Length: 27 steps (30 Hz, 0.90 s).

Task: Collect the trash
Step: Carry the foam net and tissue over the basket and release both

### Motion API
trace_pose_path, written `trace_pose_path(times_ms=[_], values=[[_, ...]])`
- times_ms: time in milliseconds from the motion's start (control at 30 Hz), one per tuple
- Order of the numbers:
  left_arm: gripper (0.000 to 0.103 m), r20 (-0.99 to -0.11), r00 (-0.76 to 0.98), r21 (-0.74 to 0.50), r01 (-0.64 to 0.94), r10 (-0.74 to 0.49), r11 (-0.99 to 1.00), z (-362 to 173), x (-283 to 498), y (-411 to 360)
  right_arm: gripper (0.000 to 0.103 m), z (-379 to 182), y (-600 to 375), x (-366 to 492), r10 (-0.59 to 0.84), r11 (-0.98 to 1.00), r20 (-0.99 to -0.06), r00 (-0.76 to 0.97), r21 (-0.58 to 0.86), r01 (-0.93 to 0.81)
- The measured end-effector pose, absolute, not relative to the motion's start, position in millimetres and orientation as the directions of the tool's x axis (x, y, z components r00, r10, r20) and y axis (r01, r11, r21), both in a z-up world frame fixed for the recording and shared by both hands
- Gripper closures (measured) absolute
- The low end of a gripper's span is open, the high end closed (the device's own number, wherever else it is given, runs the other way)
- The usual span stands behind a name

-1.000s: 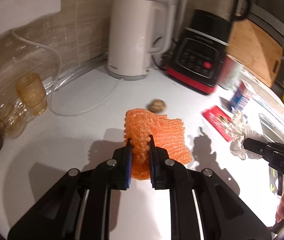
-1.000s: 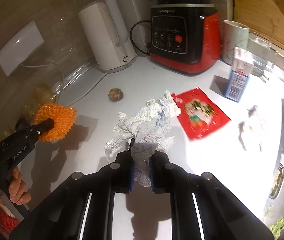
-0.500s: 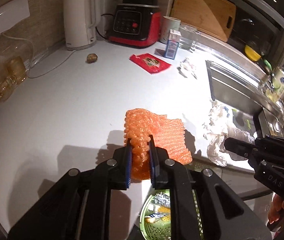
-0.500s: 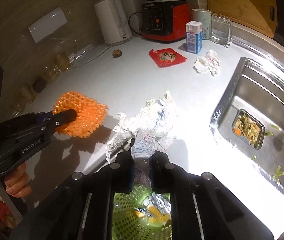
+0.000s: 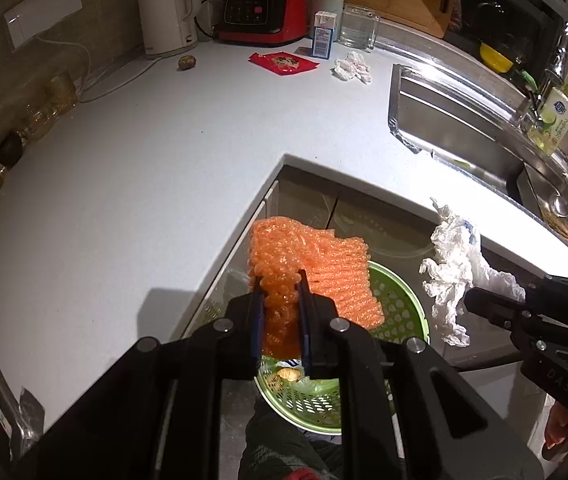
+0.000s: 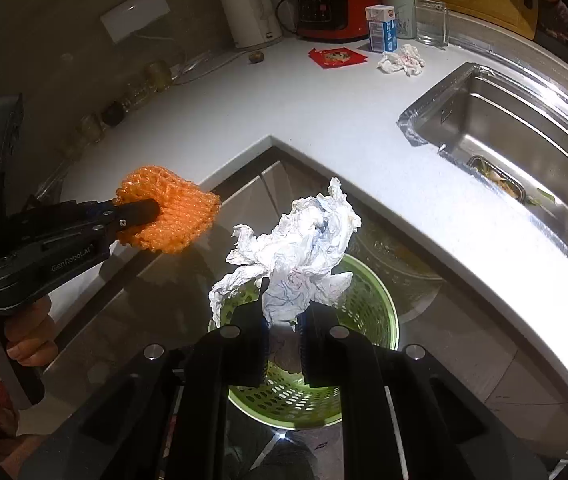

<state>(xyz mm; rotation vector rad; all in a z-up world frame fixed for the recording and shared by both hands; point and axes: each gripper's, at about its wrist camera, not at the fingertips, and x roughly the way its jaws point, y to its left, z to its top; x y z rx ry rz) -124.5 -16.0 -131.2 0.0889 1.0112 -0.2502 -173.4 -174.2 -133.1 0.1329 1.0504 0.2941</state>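
Note:
My left gripper is shut on an orange foam net and holds it in the air over a green perforated trash basket on the floor. The net also shows in the right wrist view. My right gripper is shut on a crumpled white paper above the same basket. The paper also shows in the left wrist view. On the white counter lie a red wrapper, a crumpled tissue and a small brown ball.
The L-shaped counter edge wraps around the basket. A steel sink is at the right. A white kettle, red blender base, milk carton and glass mug stand at the back. Amber glasses line the left wall.
Both grippers have pulled back from the counter with their loads and now hang off its edge, over the green basket. Both stay shut.

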Motion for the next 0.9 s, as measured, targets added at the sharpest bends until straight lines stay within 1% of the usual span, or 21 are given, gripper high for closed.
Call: trace_pose_path(times_ms=[100,200,233,267,333,400,467,500,533,667,800,867,900], values=[[0.089,-0.851,0.501,-0.034,0.243,-0.155,0.969,-133,-137,-20,0.09,-152,-174,-181,0.314,0.948,-0.844,0.434,0.257,-0.186],[0.089,-0.854,0.501,-0.022,0.237,-0.142,0.971,-135,-145,-23,0.084,-170,-171,-184,0.316,0.947,-0.857,0.406,0.257,-0.194],[0.089,-0.855,0.5,-0.017,0.235,-0.136,0.972,-136,-146,-24,0.076,-175,-171,-185,0.319,0.946,-0.862,0.395,0.259,-0.197],[0.089,-0.857,0.498,-0.014,0.233,-0.132,0.972,-138,-148,-24,0.064,-180,-171,-185,0.32,0.945,-0.866,0.385,0.262,-0.196],[0.089,-0.864,0.488,-0.013,0.229,-0.126,0.973,-142,-153,-26,0.05,-185,-170,-186,0.313,0.947,-0.874,0.372,0.257,-0.191],[0.089,-0.868,0.481,-0.014,0.223,-0.123,0.975,-146,-156,-28,0.046,-183,-171,-190,0.31,0.948,-0.872,0.378,0.252,-0.196],[0.089,-0.87,0.478,-0.014,0.219,-0.12,0.976,-148,-159,-30,0.033,-175,-174,-192,0.301,0.951,-0.867,0.398,0.242,-0.193],[0.089,-0.872,0.475,-0.016,0.219,-0.121,0.976,-150,-161,-31,0.031,-169,-175,-194,0.298,0.952,-0.86,0.414,0.237,-0.193],[0.089,-0.873,0.473,-0.016,0.219,-0.121,0.976,-151,-161,-33,0.027,-163,-177,-195,0.293,0.954,-0.855,0.429,0.23,-0.193],[0.089,-0.879,0.462,-0.015,0.224,-0.119,0.975,-159,-162,-41,0.018,-141,-187,-200,0.259,0.964,-0.837,0.482,0.191,-0.187],[0.088,-0.892,0.436,-0.016,0.239,-0.122,0.971,-170,-160,-52,0.017,-123,-199,-205,0.235,0.971,-0.823,0.518,0.174,-0.163],[0.082,-0.905,0.407,-0.026,0.245,-0.127,0.969,-177,-159,-57,0.017,-119,-204,-207,0.227,0.973,-0.818,0.529,0.172,-0.151],[0.071,-0.91,0.394,-0.029,0.247,-0.128,0.969,-180,-158,-59,0.017,-117,-207,-208,0.224,0.974,-0.816,0.533,0.173,-0.145]])
